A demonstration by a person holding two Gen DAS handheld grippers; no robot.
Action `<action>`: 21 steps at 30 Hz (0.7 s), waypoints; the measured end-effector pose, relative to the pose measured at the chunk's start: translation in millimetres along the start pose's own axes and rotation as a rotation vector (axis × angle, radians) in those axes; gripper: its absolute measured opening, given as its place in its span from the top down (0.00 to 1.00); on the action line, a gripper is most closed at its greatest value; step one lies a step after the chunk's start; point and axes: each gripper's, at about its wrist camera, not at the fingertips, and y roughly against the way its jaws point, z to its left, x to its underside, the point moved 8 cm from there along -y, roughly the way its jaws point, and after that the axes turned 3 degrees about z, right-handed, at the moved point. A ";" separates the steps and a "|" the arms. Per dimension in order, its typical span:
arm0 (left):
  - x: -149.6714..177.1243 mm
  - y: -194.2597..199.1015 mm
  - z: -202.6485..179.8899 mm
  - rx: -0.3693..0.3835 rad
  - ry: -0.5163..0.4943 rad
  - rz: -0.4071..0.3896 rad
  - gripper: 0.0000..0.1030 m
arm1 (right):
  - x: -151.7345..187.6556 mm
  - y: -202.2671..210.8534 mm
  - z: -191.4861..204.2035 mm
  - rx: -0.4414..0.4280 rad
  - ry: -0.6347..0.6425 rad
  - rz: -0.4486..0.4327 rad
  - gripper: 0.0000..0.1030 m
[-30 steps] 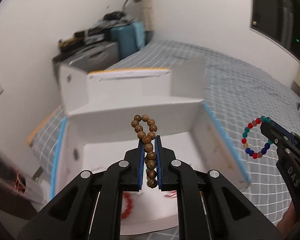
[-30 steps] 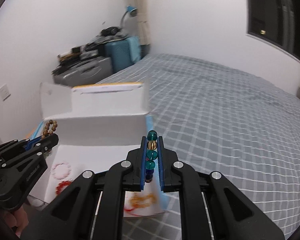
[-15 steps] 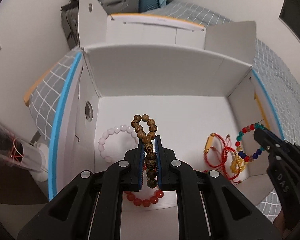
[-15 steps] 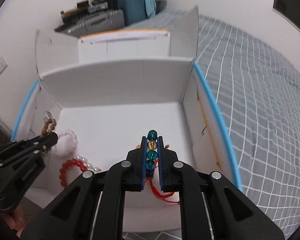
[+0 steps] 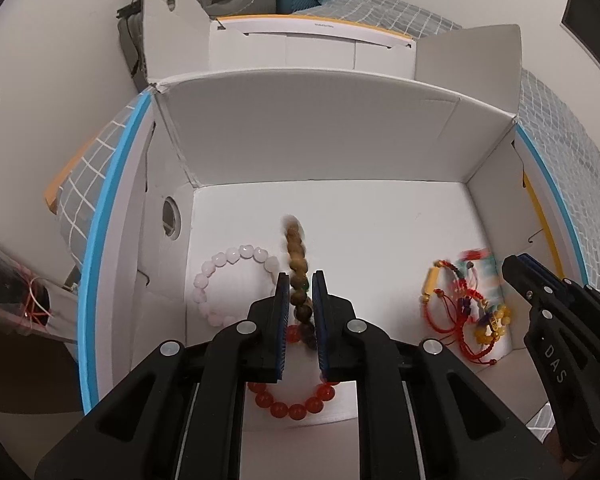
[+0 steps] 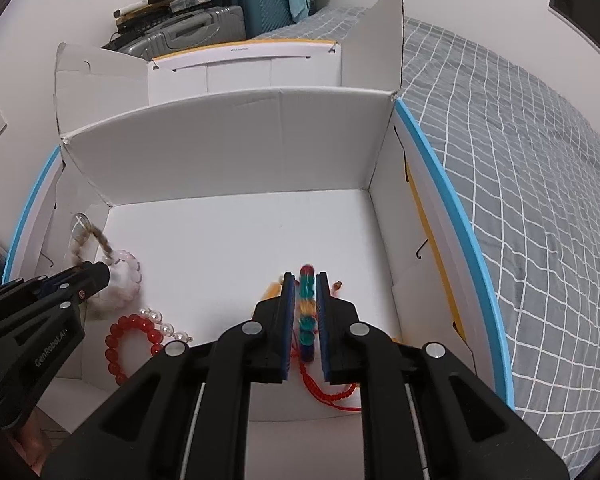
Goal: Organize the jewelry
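Both claws parted, round wooden beads point(image 5: 298, 268) falling.

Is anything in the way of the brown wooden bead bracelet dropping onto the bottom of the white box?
Partly. The brown wooden bead bracelet hangs between the left gripper fingers over the white cardboard box. Below lie a pink bead bracelet and a red bead bracelet, so it may land on them. No lid covers the box.

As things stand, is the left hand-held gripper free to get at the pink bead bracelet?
Probably yes: the left hand-held gripper is open with the wooden bracelet dropping out, and the pink bead bracelet lies uncovered just left.
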 end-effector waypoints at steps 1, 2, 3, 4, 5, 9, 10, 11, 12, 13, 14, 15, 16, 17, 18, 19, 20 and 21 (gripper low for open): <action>0.8 1.7 0.8 -0.007 -0.002 -0.003 0.87 | -0.3 1.9 1.2 -0.005 0.003 -0.004 0.89; 1.5 4.3 1.7 -0.012 -0.001 -0.009 0.85 | -0.7 3.8 2.0 -0.006 0.005 -0.008 0.89; 2.0 7.3 2.9 -0.015 0.004 -0.019 0.74 | -0.9 7.5 2.1 -0.006 0.008 -0.017 0.88; 2.9 13.7 4.6 -0.018 0.010 -0.037 0.62 | -1.1 13.5 1.8 -0.009 0.010 -0.031 0.80; 3.2 20.7 6.3 -0.025 0.013 -0.060 0.55 | -1.1 17.9 2.1 -0.011 0.010 -0.043 0.75; 10.2 52.3 10.2 -0.056 0.014 -0.162 0.33 | -1.2 47.5 -3.6 -0.018 -0.005 -0.122 0.52; 12.3 57.4 9.8 -0.054 0.011 -0.178 0.28 | -0.4 53.1 -4.5 -0.018 -0.006 -0.136 0.47; 15.3 62.3 9.4 -0.049 0.009 -0.196 0.25 | 1.6 62.5 -6.1 -0.015 -0.007 -0.159 0.43; 19.3 67.8 9.2 -0.047 0.009 -0.214 0.20 | 4.1 71.1 -8.0 -0.014 -0.011 -0.181 0.38; 25.0 74.2 9.2 -0.049 0.006 -0.237 0.18 | 6.9 78.6 -9.5 -0.014 -0.013 -0.200 0.34; 31.0 78.9 9.1 -0.055 0.004 -0.256 0.16 | 9.7 84.4 -10.0 -0.015 -0.013 -0.213 0.32; 38.5 84.1 9.2 -0.054 0.005 -0.276 0.14 | 13.5 90.3 -10.1 -0.017 -0.013 -0.226 0.26; 44.0 86.4 9.4 -0.045 0.005 -0.284 0.12 | 19.0 97.6 -10.8 -0.023 -0.014 -0.244 0.22; 48.7 89.2 9.4 -0.036 0.005 -0.288 0.11 | 22.4 101.8 -12.0 -0.024 -0.016 -0.255 0.20; 55.2 92.9 9.8 -0.030 0.006 -0.296 0.10 | 26.7 105.8 -13.3 -0.023 -0.019 -0.265 0.18; 59.9 95.9 9.1 -0.028 0.006 -0.304 0.07 | 32.7 111.0 -15.2 -0.023 -0.023 -0.277 0.15; 65.1 99.9 9.5 -0.026 0.006 -0.316 0.05 | 37.0 114.5 -15.8 -0.023 -0.025 -0.285 0.13; 71.3 105.0 9.9 -0.025 0.006 -0.333 0.05 | 41.9 118.0 -17.5 -0.021 -0.028 -0.294 0.11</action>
